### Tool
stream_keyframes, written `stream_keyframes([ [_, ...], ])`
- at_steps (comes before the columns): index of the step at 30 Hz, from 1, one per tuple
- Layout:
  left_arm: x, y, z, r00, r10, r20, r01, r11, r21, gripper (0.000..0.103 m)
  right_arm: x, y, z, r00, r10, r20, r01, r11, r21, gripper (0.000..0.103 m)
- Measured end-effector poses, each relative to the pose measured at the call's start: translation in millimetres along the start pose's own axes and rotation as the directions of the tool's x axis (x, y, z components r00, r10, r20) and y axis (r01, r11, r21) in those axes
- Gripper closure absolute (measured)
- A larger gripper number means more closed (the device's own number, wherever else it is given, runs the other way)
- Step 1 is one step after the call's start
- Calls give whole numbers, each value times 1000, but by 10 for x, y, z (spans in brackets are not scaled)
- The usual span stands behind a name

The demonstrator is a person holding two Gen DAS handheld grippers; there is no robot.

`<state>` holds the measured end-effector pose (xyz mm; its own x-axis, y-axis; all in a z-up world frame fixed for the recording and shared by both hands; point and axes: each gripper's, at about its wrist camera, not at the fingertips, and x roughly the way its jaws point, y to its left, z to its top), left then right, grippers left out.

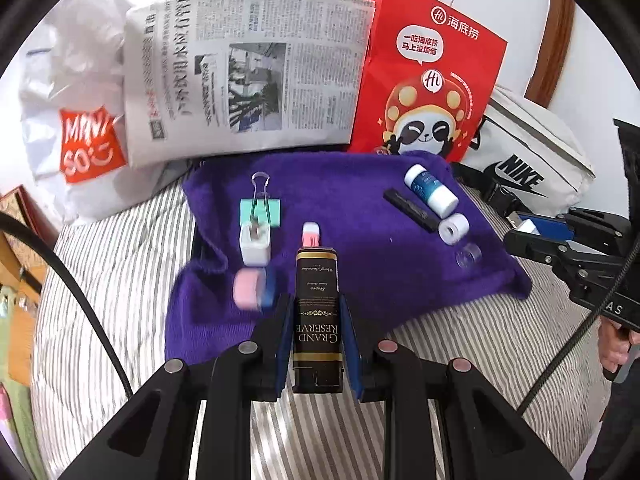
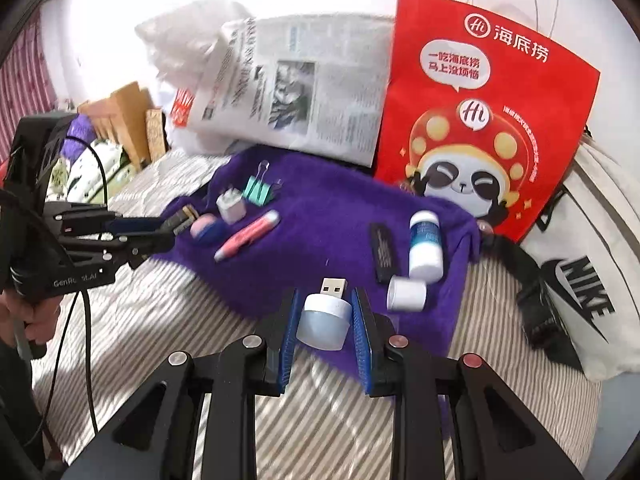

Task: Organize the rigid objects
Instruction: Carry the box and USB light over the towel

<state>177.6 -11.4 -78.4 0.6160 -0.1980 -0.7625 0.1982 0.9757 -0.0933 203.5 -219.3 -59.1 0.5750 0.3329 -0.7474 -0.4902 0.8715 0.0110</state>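
My left gripper (image 1: 317,312) is shut on a black "Grand Reserve" box (image 1: 317,320), held over the near edge of a purple cloth (image 1: 360,240). My right gripper (image 2: 325,312) is shut on a small white USB light (image 2: 325,320), plug pointing forward. On the cloth lie a pink pen (image 2: 248,236), a pink-and-blue eraser (image 1: 253,286), a white charger plug (image 1: 255,246), a green binder clip (image 1: 261,210), a black stick (image 1: 410,210), a blue-and-white bottle (image 1: 430,190), a white cap (image 1: 453,230) and a clear cap (image 1: 467,257).
The cloth lies on a striped bed sheet (image 1: 120,300). Behind it stand a newspaper (image 1: 248,68), a red paper bag (image 1: 428,80), a white Miniso bag (image 1: 80,128) and a white Nike bag (image 1: 528,160). Wooden furniture (image 2: 120,120) is at the left.
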Motion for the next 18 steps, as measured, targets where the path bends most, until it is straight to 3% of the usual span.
stream_keyframes([
  [11, 276, 105, 601, 1000, -29, 10, 29, 1000, 6, 81, 400, -325, 403, 1000, 11, 26, -14, 993, 117, 77],
  [18, 580, 98, 807, 998, -66, -2, 66, 998, -5, 81, 599, -444, 429, 1000, 13, 7, -14, 989, 145, 77],
])
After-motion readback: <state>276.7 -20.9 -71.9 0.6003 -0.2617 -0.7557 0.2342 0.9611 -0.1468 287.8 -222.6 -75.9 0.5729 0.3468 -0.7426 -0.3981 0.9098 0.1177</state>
